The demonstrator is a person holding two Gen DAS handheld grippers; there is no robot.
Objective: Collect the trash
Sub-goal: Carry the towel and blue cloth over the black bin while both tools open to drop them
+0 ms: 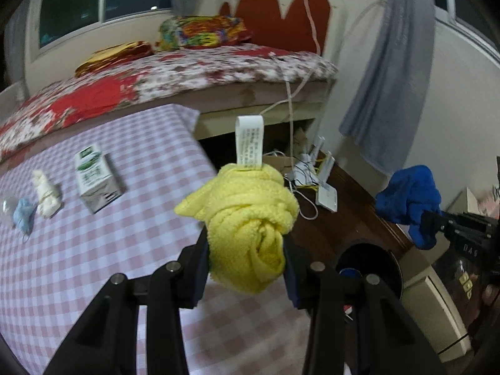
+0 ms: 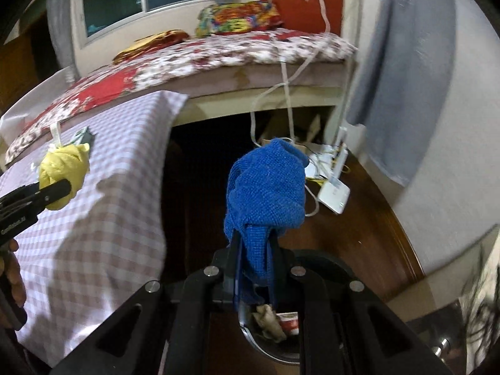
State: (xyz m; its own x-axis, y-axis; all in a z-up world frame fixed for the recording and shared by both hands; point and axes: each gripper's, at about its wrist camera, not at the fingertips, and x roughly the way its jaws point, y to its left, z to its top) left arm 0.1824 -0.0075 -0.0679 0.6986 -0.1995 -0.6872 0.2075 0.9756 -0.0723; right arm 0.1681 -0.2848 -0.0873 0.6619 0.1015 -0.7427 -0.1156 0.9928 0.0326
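Observation:
My left gripper (image 1: 247,250) is shut on a knotted yellow cloth (image 1: 247,218) with a white care label (image 1: 249,143), held over the right edge of the checked table (image 1: 103,250). My right gripper (image 2: 253,250) is shut on a blue cloth (image 2: 265,193), which hangs above a dark round bin (image 2: 325,265) holding crumpled paper and a red-and-white wrapper. The same bin (image 1: 368,256) shows right of the left gripper. Still on the table lie a green-and-white carton (image 1: 97,178), a white wad (image 1: 47,197) and a light blue wad (image 1: 23,215).
A bed with a floral cover (image 1: 175,72) stands behind the table. White router boxes and cables (image 1: 322,184) sit on the wooden floor by the wall, under a grey curtain (image 1: 390,78). A hand (image 2: 14,278) holds the left gripper's handle.

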